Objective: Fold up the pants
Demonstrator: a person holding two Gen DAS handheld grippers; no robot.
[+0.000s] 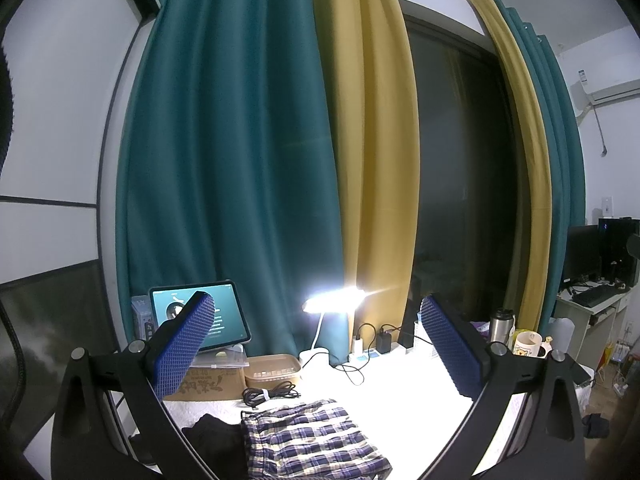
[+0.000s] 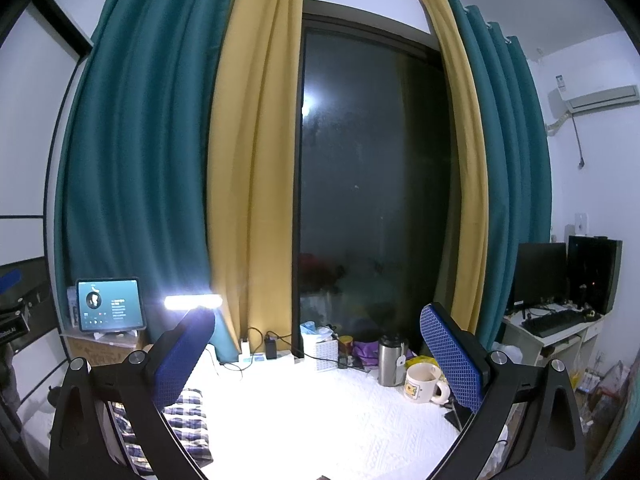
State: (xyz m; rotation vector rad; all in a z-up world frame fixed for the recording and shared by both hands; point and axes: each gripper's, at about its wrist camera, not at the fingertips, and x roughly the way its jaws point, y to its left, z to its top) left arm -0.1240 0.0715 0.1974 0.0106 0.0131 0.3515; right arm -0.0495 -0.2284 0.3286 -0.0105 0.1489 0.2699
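Observation:
Folded plaid pants [image 1: 312, 440] in navy, white and yellow lie on the white quilted table cover [image 1: 400, 400], low in the left wrist view. A black garment [image 1: 216, 436] lies against their left side. My left gripper [image 1: 316, 312] hangs above them, open, with nothing between its blue pads. In the right wrist view the plaid pants [image 2: 180, 428] show at the lower left, partly hidden behind the left finger [image 2: 180, 360]. My right gripper [image 2: 318, 322] is open and empty over the bare white cover [image 2: 320, 420].
At the back stand a lit desk lamp [image 1: 336, 298], a tablet [image 1: 196, 316] on a cardboard box [image 1: 216, 384], a brown tray [image 1: 272, 372], a coiled cable [image 1: 268, 394] and chargers [image 2: 272, 346]. A steel tumbler [image 2: 390, 360] and cartoon mug [image 2: 422, 382] sit right. Curtains hang behind.

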